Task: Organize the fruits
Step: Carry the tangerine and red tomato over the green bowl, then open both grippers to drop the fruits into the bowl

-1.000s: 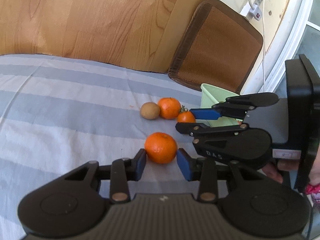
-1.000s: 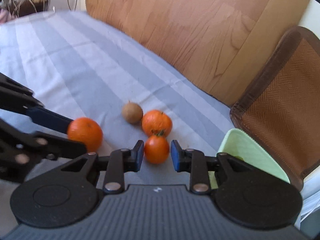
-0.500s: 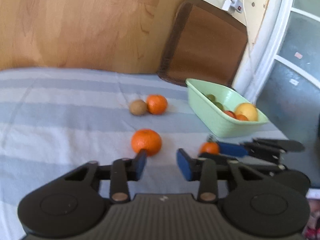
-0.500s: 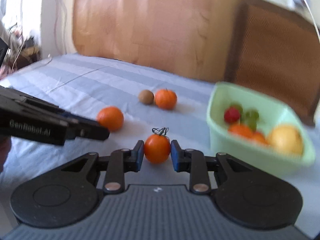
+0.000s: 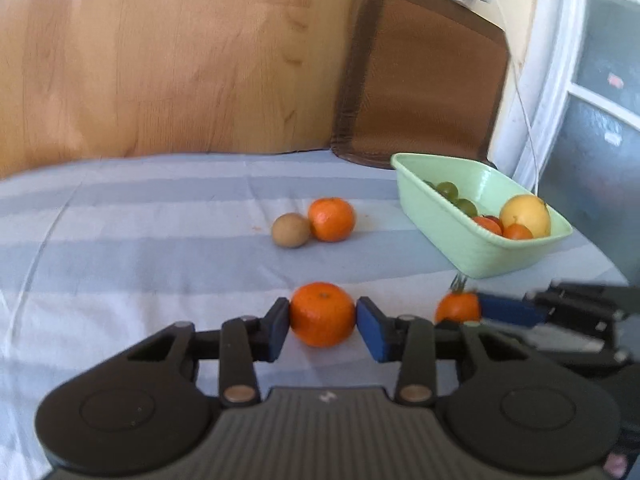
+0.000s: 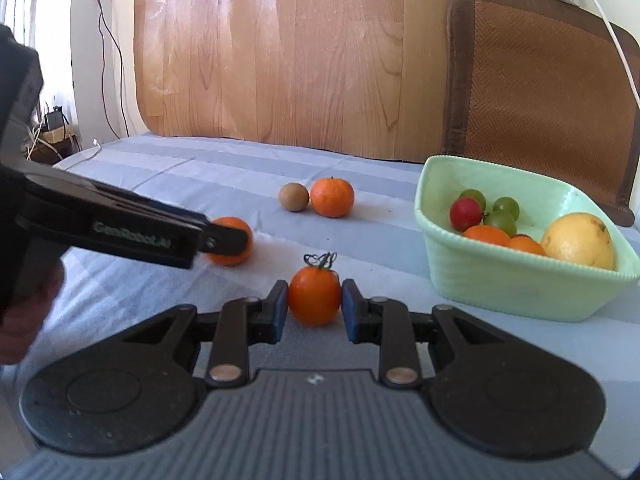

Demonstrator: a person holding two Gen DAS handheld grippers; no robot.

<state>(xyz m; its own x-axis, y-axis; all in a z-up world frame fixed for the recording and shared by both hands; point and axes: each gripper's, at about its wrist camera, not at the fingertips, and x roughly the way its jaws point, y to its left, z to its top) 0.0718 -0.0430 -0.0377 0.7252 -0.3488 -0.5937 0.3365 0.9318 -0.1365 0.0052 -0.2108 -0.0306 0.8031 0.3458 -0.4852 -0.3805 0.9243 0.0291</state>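
The basin (image 6: 520, 284) already holds several fruits. The left gripper (image 5: 322, 330) is closing on a tangerine (image 5: 322, 314); the right gripper (image 6: 314, 307) clamps a tomato (image 6: 314, 295). A second tangerine (image 6: 332, 198) and a kiwi (image 6: 294, 197) remain on the sheet (image 6: 200, 176).

A striped sheet (image 6: 168, 176) covers the surface. Behind it stand a wooden board (image 6: 288, 52) and a brown woven cushion (image 6: 536, 76); a white cable (image 6: 616, 40) crosses the cushion.
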